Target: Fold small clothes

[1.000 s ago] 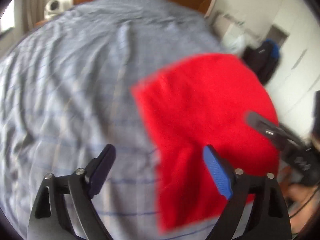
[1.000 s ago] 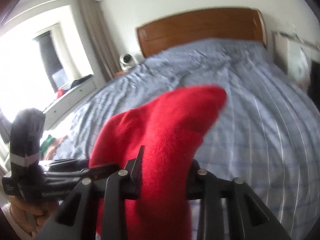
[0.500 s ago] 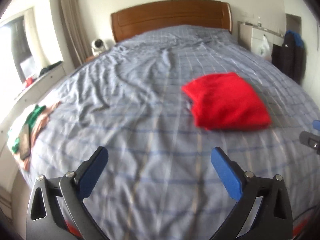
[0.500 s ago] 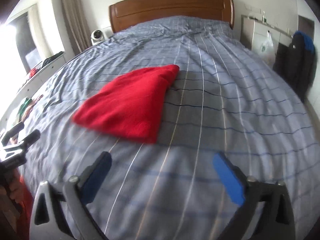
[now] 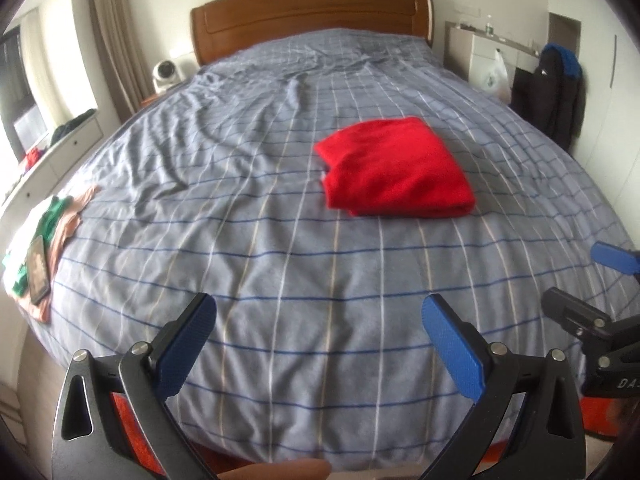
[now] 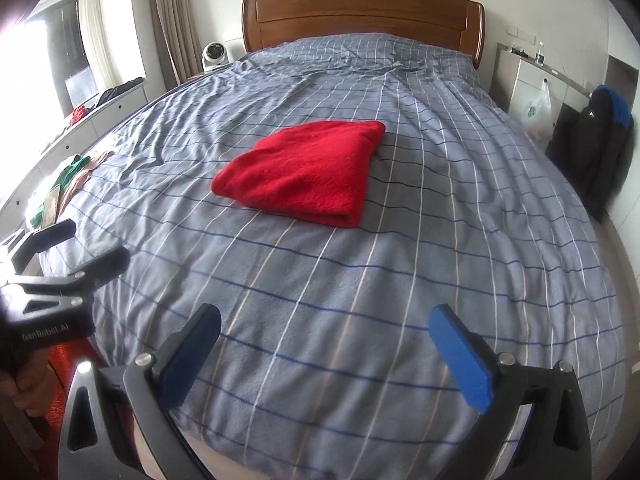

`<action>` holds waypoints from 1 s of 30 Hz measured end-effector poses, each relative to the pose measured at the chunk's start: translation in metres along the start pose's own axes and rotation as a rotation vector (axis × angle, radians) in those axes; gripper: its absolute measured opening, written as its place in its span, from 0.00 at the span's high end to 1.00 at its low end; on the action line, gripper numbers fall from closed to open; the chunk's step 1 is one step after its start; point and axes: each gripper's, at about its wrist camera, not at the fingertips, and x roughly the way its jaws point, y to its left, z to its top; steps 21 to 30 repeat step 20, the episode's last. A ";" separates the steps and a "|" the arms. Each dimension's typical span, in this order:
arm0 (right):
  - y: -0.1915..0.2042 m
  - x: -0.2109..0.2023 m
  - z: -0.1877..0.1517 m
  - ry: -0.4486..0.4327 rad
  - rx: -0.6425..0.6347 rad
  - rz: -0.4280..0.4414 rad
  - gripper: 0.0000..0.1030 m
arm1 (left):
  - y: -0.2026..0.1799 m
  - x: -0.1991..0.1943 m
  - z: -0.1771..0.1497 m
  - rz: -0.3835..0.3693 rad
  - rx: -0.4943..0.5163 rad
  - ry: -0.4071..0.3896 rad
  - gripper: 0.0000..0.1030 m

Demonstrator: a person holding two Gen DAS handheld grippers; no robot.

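Checked bed [image 6: 440, 240], folded red garment [image 6: 304, 168] flat

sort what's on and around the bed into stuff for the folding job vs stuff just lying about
For the job:
- folded red garment
- pile of clothes at the bed's edge

Lying about:
- phone on that pile
- small fan
- dark jacket
- plastic bag

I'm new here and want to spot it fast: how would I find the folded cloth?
Start at the big bed with the wooden headboard. The red cloth lies folded mid-bed, the only plain red thing on the blue checked cover.
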 end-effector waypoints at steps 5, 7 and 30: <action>0.007 -0.013 0.001 0.009 -0.006 -0.007 0.01 | -0.002 -0.009 -0.004 -0.004 0.012 0.013 0.00; 0.008 -0.017 0.002 0.005 -0.016 -0.011 0.01 | -0.003 -0.013 -0.004 -0.012 0.012 0.002 0.00; 0.011 -0.016 -0.001 0.011 -0.004 -0.024 0.01 | -0.001 -0.022 -0.006 0.011 -0.007 -0.046 0.00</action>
